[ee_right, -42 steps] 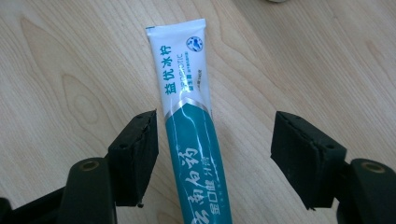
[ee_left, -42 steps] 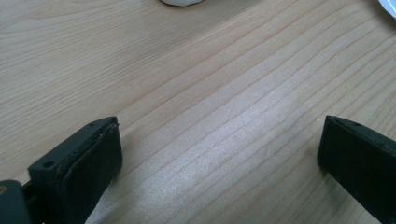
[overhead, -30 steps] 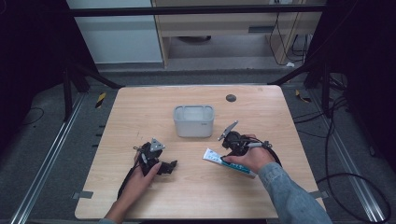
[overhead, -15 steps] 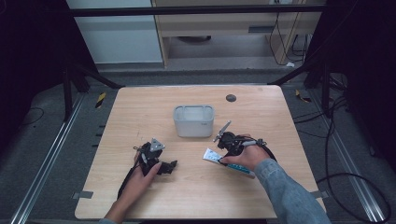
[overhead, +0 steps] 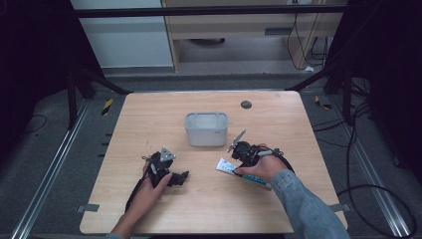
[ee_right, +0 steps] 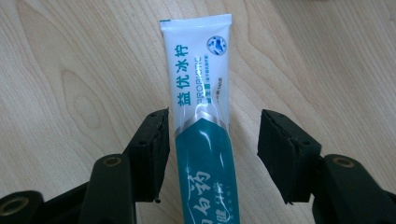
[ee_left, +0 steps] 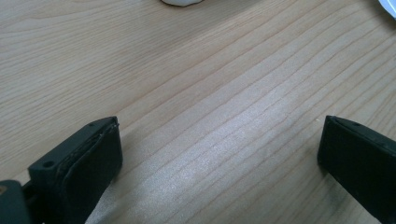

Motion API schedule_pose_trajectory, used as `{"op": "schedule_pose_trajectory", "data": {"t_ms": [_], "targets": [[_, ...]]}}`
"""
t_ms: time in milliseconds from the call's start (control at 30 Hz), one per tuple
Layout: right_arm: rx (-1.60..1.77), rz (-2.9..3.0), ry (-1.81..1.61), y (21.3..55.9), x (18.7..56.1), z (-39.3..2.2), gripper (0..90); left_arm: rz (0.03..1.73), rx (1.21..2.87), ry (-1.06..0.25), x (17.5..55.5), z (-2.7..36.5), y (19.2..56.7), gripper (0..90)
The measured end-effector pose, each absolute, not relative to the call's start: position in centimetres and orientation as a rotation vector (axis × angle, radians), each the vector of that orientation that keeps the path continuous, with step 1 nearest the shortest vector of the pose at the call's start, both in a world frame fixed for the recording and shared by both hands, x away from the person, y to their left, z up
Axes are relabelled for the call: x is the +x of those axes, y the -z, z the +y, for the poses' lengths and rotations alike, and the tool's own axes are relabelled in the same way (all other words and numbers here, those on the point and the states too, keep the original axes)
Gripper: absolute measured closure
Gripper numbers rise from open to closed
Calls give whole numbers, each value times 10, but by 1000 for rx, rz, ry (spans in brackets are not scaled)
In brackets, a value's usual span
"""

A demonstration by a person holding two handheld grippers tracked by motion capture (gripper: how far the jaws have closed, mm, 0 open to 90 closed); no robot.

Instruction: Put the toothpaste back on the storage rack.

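Observation:
A white and teal toothpaste tube lies flat on the wooden table, right of centre. In the right gripper view the tube runs lengthwise between my right gripper's jaws. Those jaws have just been closing on it. The left pad sits at the tube's edge and a gap is left at the right pad, so there is no grip. In the high view the right gripper hangs just over the tube. My left gripper rests low at the front left, its jaws wide open over bare wood.
A pale rectangular tub stands at the table's middle, just behind the right gripper. A small dark disc lies near the far edge. Dark frame bars and cables surround the table on the floor.
The right gripper has edged slightly left over the tube. The left hand and its gripper have stayed where they were.

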State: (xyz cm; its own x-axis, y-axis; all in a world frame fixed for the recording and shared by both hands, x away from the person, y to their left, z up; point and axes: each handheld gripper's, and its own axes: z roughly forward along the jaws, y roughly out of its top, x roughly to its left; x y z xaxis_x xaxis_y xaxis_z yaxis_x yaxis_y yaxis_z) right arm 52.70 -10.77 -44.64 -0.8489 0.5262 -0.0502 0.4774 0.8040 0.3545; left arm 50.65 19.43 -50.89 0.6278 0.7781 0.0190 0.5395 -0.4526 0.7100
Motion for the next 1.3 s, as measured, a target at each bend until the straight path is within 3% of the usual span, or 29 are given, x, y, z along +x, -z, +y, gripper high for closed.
{"op": "schedule_pose_trajectory", "data": {"t_ms": [1300], "targets": [[820, 2931, -416, 468, 539, -102, 549, 1028, 2168, -451, 507, 194, 509, 0]]}}
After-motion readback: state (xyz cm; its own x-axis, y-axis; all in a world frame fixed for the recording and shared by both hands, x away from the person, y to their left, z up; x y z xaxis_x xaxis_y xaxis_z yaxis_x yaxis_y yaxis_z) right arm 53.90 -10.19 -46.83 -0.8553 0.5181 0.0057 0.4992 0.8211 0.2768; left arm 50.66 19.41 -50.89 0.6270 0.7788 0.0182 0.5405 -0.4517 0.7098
